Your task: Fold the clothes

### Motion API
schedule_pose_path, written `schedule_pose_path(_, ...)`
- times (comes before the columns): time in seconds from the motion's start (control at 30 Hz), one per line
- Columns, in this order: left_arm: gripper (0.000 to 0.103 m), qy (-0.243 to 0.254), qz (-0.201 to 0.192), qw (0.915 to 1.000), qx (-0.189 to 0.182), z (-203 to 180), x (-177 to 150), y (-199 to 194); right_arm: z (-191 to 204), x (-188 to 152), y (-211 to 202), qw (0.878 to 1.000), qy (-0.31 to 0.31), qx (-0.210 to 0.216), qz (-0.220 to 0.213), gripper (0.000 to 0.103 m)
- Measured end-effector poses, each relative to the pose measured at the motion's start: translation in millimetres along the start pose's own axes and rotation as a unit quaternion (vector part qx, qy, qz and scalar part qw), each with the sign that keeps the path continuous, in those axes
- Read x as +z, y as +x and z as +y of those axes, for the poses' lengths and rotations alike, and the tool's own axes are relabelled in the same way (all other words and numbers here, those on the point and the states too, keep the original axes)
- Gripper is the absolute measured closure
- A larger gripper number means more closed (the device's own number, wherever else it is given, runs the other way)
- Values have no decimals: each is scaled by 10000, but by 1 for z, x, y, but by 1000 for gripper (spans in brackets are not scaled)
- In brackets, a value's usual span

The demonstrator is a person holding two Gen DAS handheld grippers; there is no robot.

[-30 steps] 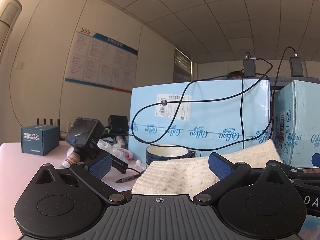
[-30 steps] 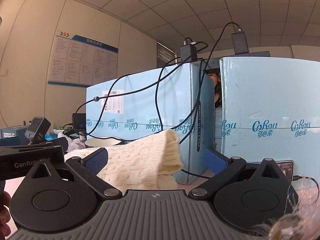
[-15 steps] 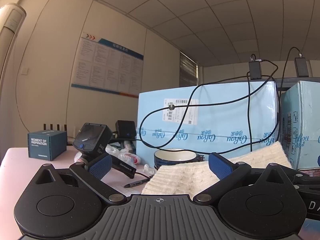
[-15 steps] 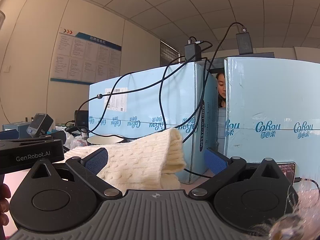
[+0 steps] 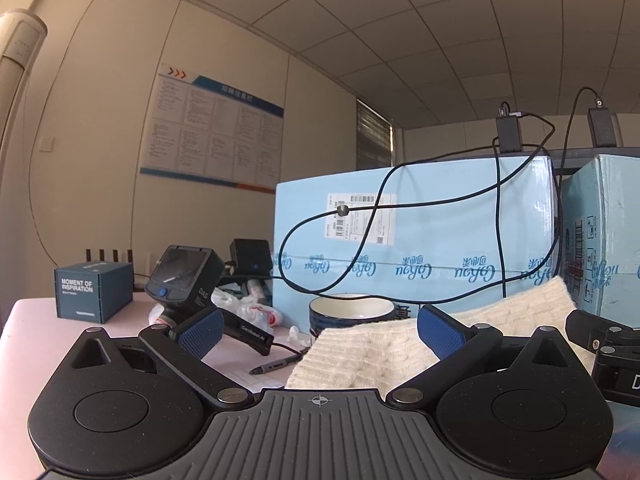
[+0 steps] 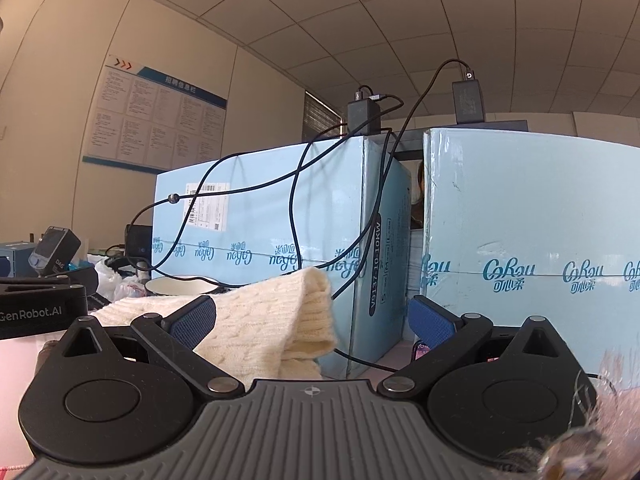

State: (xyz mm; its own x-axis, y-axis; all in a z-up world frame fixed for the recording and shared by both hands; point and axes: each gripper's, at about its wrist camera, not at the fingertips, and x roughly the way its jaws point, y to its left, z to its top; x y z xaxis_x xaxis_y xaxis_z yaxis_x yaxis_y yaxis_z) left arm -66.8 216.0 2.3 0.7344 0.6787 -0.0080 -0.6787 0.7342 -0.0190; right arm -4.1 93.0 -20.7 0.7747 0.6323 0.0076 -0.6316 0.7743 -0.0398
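Observation:
A cream cable-knit sweater (image 5: pixel 384 344) lies folded on the pink table, in front of the blue cartons; in the right wrist view it (image 6: pixel 272 320) is a thick folded stack with its edge at centre. My left gripper (image 5: pixel 318 330) is open and empty, low over the table just short of the sweater's left end. My right gripper (image 6: pixel 312 320) is open and empty, the sweater's right end lying between its blue pads without contact. Each gripper's body shows at the edge of the other's view.
Two light blue cartons (image 5: pixel 416 240) with black cables and chargers stand behind the sweater. A bowl (image 5: pixel 352 312), a pen (image 5: pixel 276 367), plastic bags, a black handheld device (image 5: pixel 188 276) and a dark blue box (image 5: pixel 93 292) sit on the pink table (image 5: pixel 24 344) at left.
Both views have tilted slightly upward and shifted, so the sweater sits lower in frame. Both grippers stay open; the sweater has not moved.

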Motion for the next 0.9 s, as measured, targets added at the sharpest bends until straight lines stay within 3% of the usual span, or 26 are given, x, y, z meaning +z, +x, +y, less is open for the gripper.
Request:
schedule_pose_path(0.17,0,-110,55,9999,-10,3,-1,1,4,0,1,9995,-88,315,53,0)
schedule_pose_path(0.9,0,-159,74,9998,-100,4,0,1,3,-1,3,9994,-17,327,116,0)
